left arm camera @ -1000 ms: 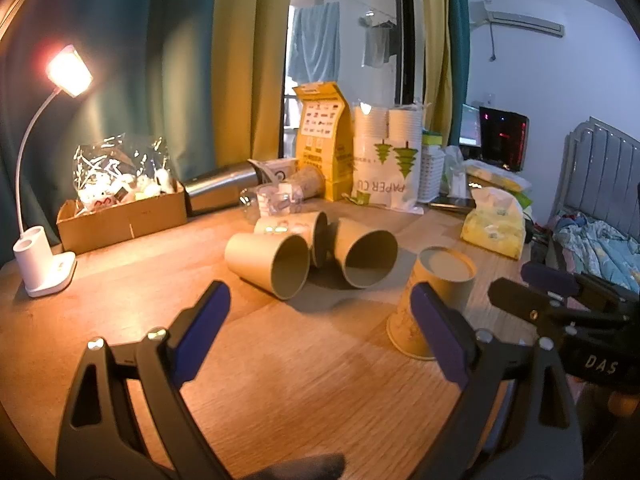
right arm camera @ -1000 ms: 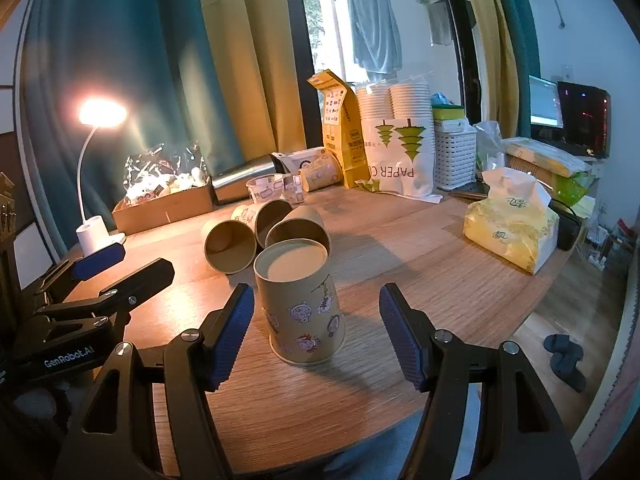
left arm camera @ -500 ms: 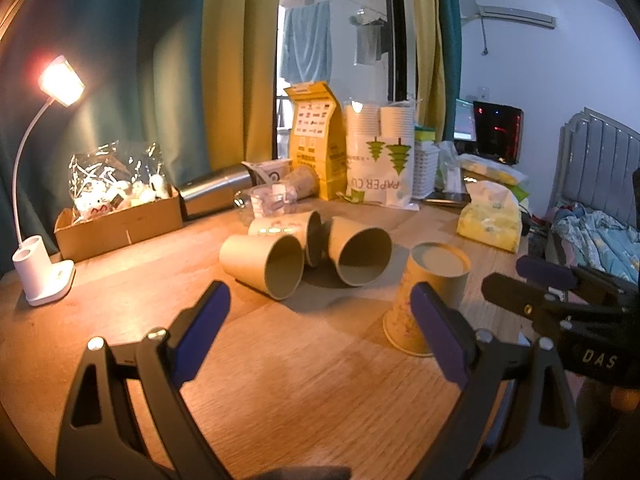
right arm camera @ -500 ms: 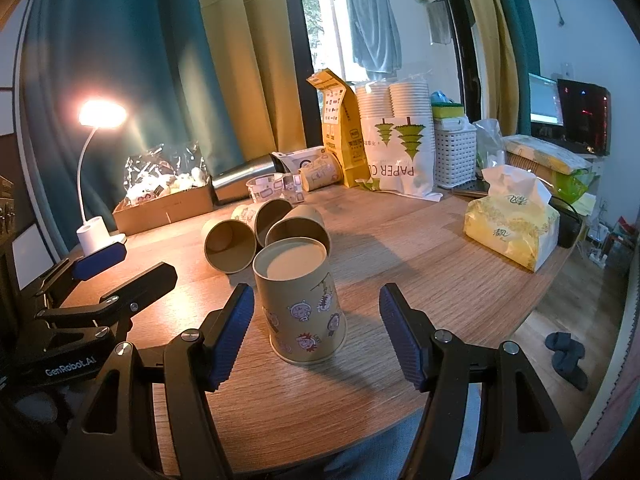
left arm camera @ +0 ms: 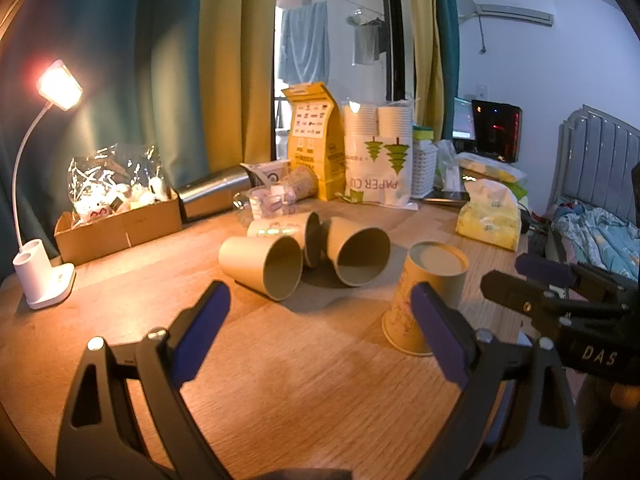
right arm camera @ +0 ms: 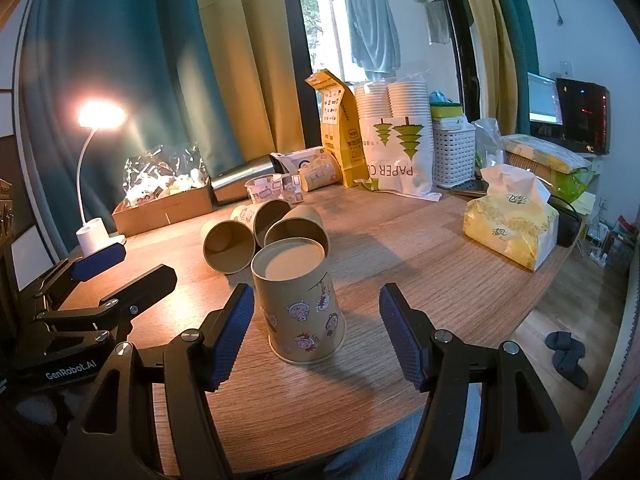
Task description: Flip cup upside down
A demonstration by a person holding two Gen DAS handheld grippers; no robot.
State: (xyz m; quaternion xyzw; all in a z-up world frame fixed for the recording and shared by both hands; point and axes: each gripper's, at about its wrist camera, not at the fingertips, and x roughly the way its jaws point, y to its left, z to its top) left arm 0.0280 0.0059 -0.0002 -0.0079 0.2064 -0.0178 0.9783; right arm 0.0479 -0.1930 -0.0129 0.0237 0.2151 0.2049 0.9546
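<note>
A tan paper cup with cartoon stickers (right arm camera: 300, 304) stands upside down, base up, on the wooden table (right arm camera: 420, 264). It also shows in the left wrist view (left arm camera: 428, 292). My right gripper (right arm camera: 316, 336) is open, its jaws on either side of the cup without touching it. My left gripper (left arm camera: 320, 336) is open and empty over bare table, left of that cup. Three plain tan cups lie on their sides behind it (left arm camera: 264, 264), (left arm camera: 356, 254), (left arm camera: 288, 232).
A lit white desk lamp (left arm camera: 42, 280) stands at the far left. A cardboard box (left arm camera: 120, 228), a steel flask (left arm camera: 216, 192), a yellow bag (left arm camera: 312, 136) and packed paper cups (left arm camera: 378, 152) line the back. A tissue pack (right arm camera: 512, 224) lies right. The table edge is near me.
The left gripper has shifted slightly; the view of the table drifted a little. The right gripper stays open around the upturned cup.
</note>
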